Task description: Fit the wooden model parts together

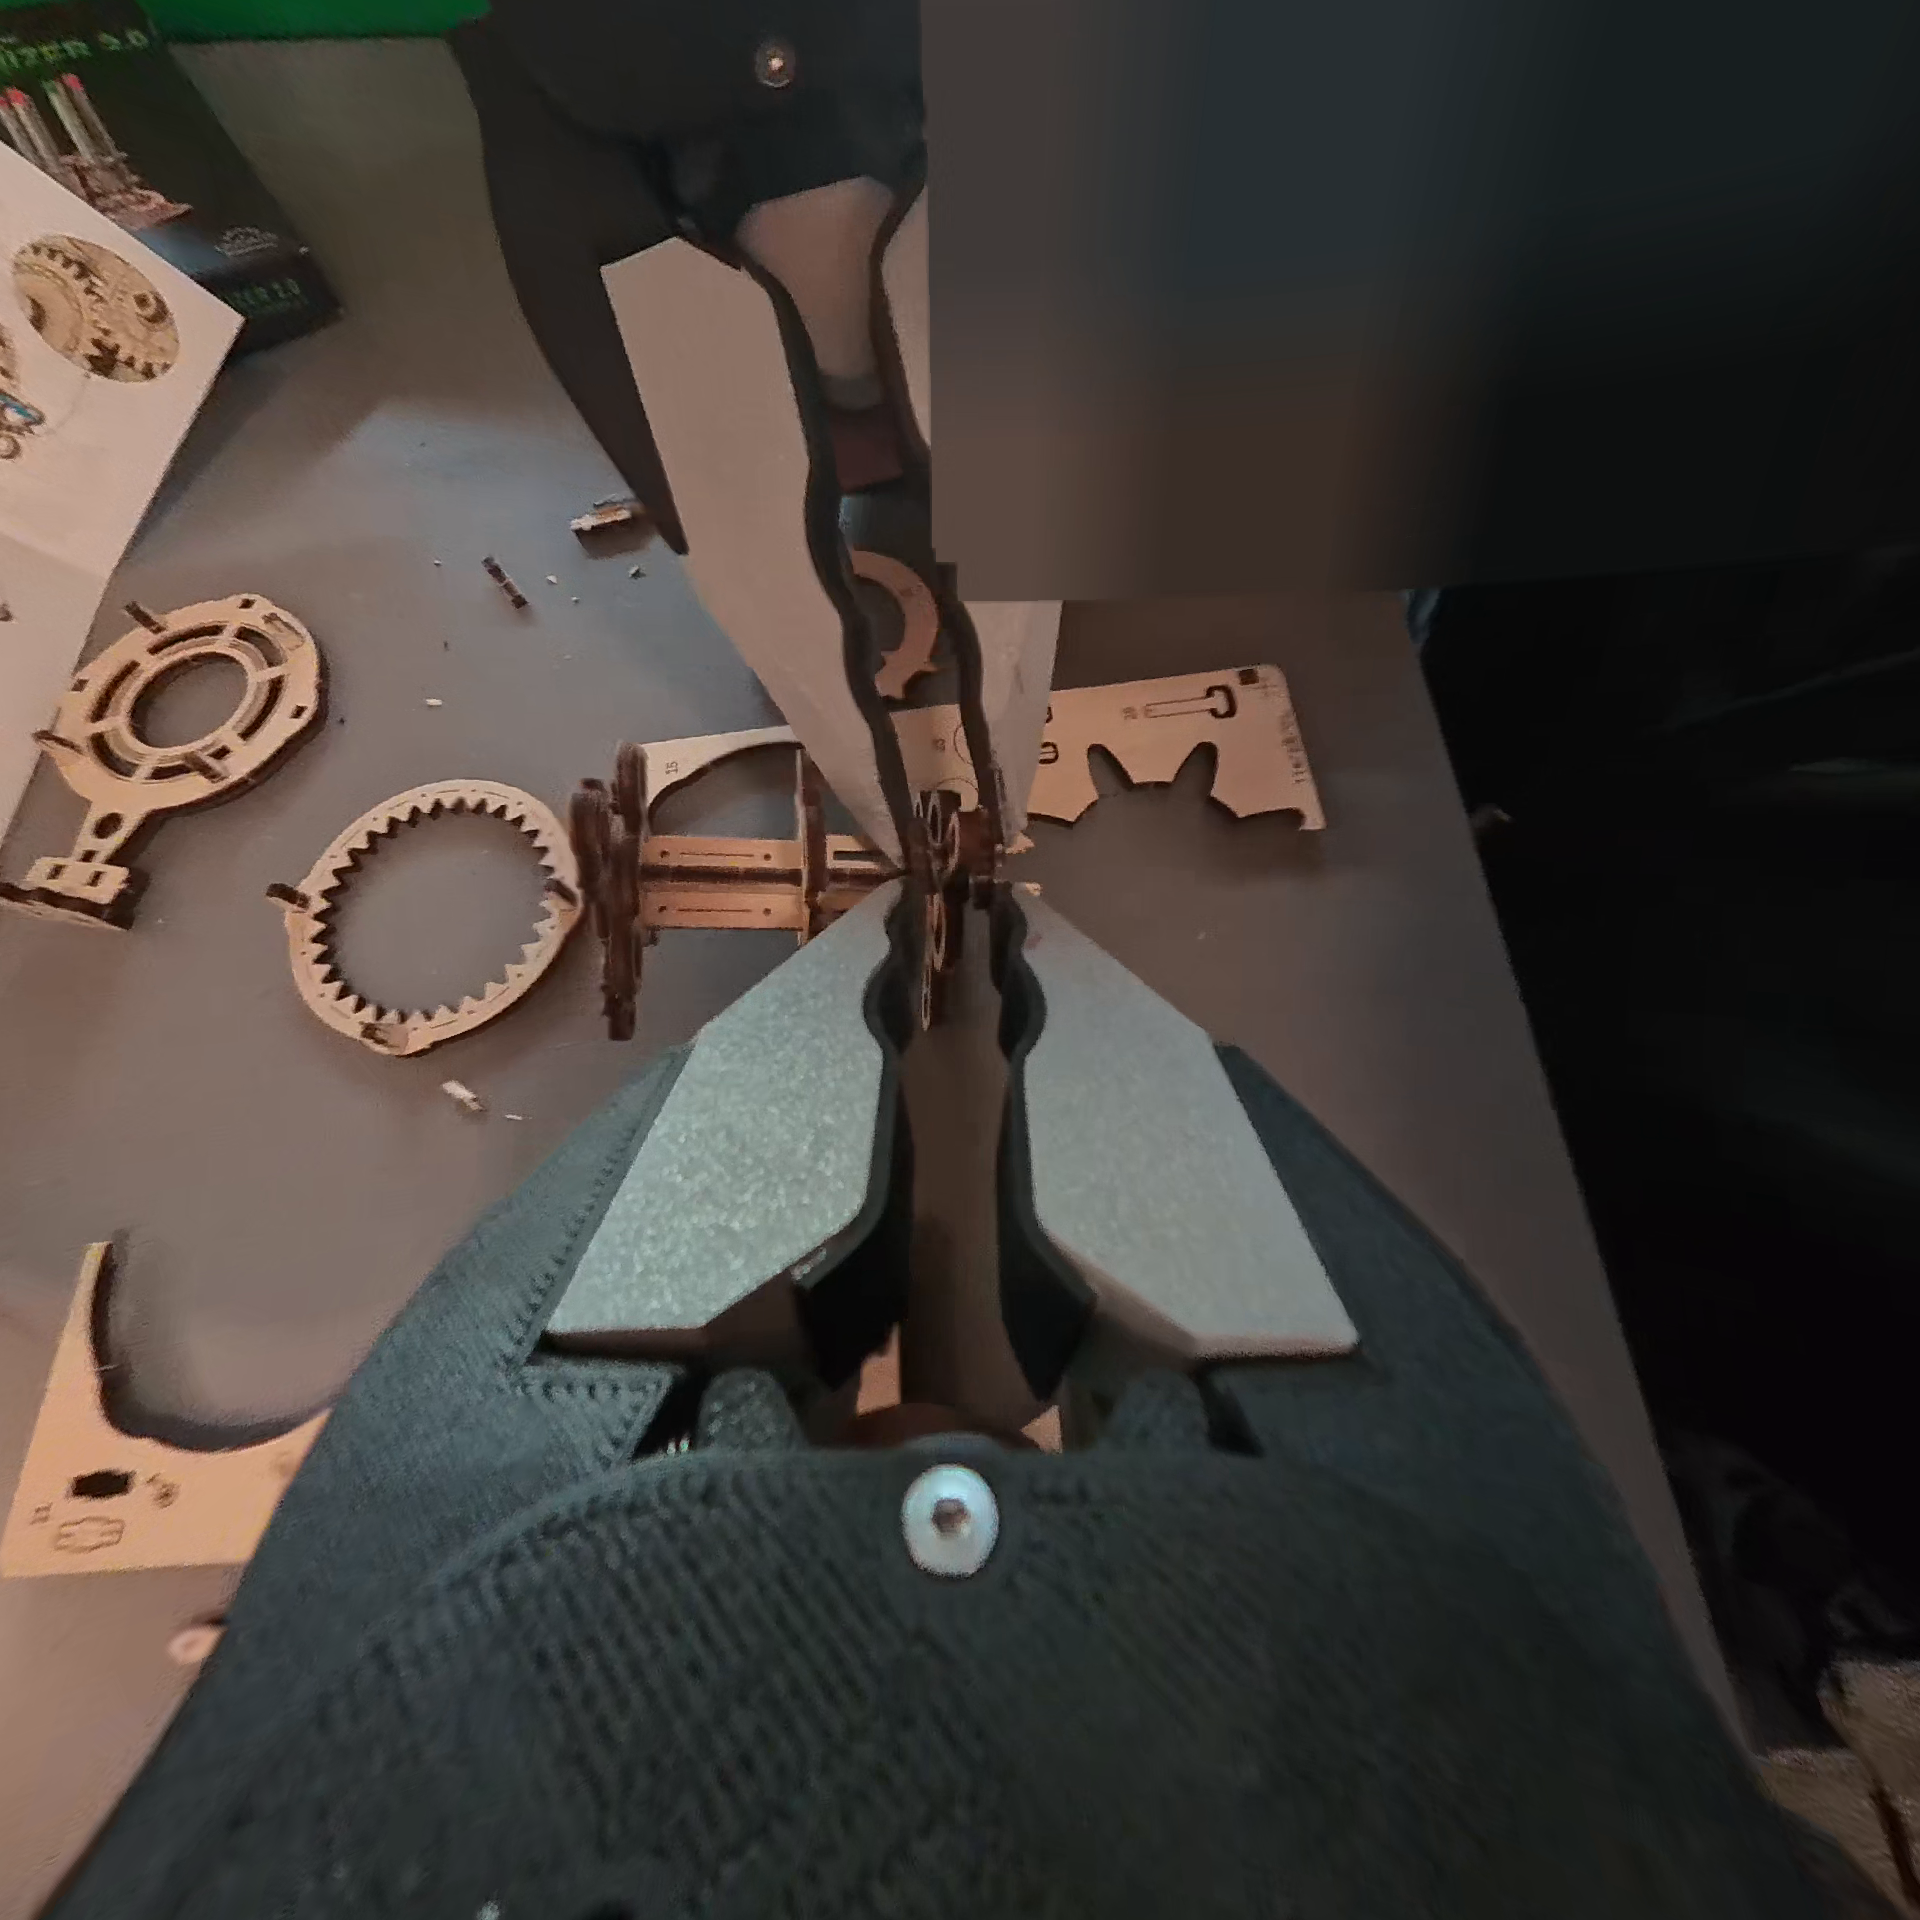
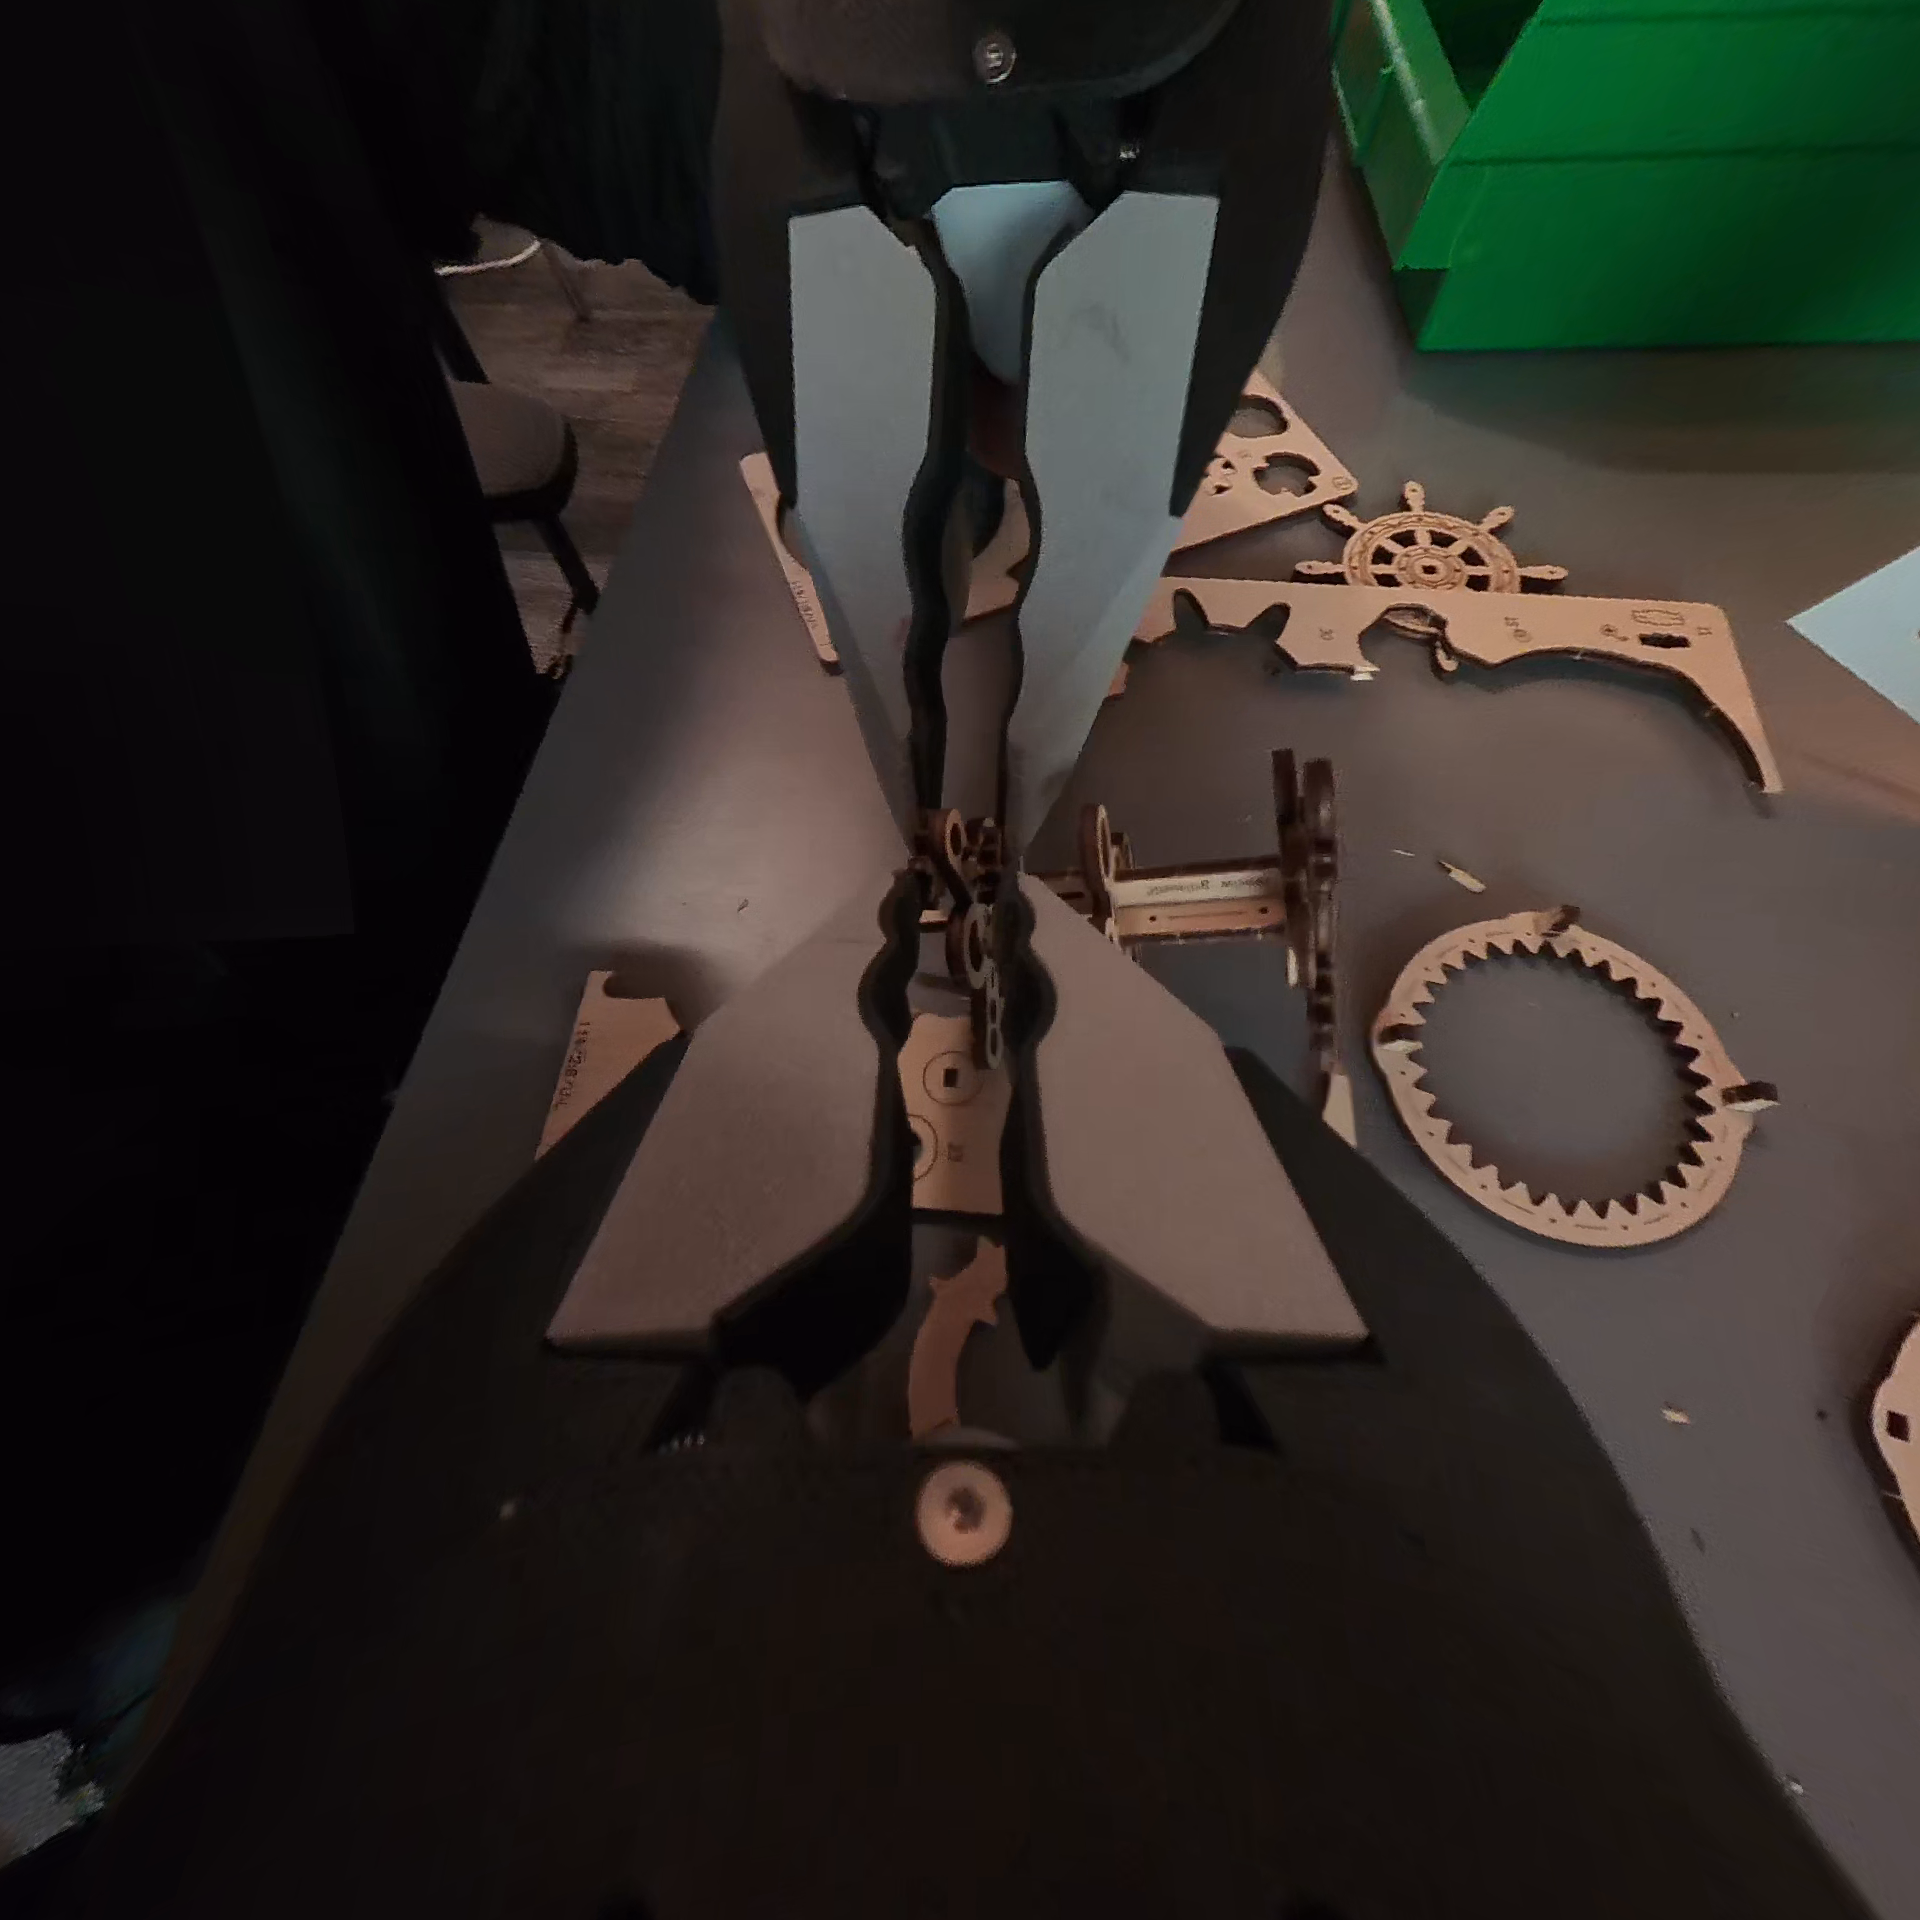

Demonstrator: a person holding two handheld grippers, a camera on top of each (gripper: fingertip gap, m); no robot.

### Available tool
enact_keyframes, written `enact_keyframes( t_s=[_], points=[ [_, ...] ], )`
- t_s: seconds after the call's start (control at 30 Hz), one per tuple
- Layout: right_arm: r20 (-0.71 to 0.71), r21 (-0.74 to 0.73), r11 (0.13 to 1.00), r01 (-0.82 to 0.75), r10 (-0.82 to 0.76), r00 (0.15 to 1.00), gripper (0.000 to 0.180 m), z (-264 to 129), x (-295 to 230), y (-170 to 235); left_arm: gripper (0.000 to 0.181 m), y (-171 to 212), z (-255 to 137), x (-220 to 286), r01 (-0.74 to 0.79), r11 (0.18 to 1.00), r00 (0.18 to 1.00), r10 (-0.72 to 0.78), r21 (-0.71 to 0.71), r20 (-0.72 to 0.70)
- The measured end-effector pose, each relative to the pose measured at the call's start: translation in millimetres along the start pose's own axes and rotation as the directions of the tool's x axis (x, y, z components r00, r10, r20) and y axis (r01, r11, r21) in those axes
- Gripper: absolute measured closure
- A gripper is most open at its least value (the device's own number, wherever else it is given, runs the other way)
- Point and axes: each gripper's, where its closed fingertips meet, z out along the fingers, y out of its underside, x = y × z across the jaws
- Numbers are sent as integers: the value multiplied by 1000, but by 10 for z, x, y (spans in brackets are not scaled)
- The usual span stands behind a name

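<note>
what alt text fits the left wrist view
Both grippers meet tip to tip over a grey table, the left gripper and right gripper pinching small wooden gear parts on the end of an axle assembly. A toothed wooden ring lies to the left.

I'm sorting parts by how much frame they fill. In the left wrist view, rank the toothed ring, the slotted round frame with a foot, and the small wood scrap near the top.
1. toothed ring and slotted round frame: look alike in size, and the ring lies nearer the camera, so I won't rank them.
2. wood scrap: clearly smallest.
</note>
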Motion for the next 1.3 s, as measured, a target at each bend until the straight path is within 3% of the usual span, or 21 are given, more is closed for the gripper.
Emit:
enact_keyframes(
  t_s=[0.37, 0.6, 0.77, 0.97, 1.3],
  points=[
    [-35, 20, 999, -45, 46, 998, 168, -24, 108, -9, 172, -4, 0, -136, 169, 982, 985, -170, 89, 3],
    [-55, 18, 1000, 13, -12, 998, 168, -54, 106, 11, 172, -16, 36, -145, 119, 990, 992, -122, 75, 43],
    [-155, 25, 997, 72, -68, 986, 167, -49, 184, 15, 172, -4, 19, -227, 93, 994, 989, -99, 58, 109],
    [-152, -11, 999, 37, -39, 988, 169, -61, 180, 34, 173, -8, 41, -207, -13, 1000, 988, 14, -12, 154],
    [-59, 5, 999, 51, -50, 997, 171, -63, 48, 42, 172, -36, 52, -73, 67, 996, 998, -68, 60, 7]
  ],
)
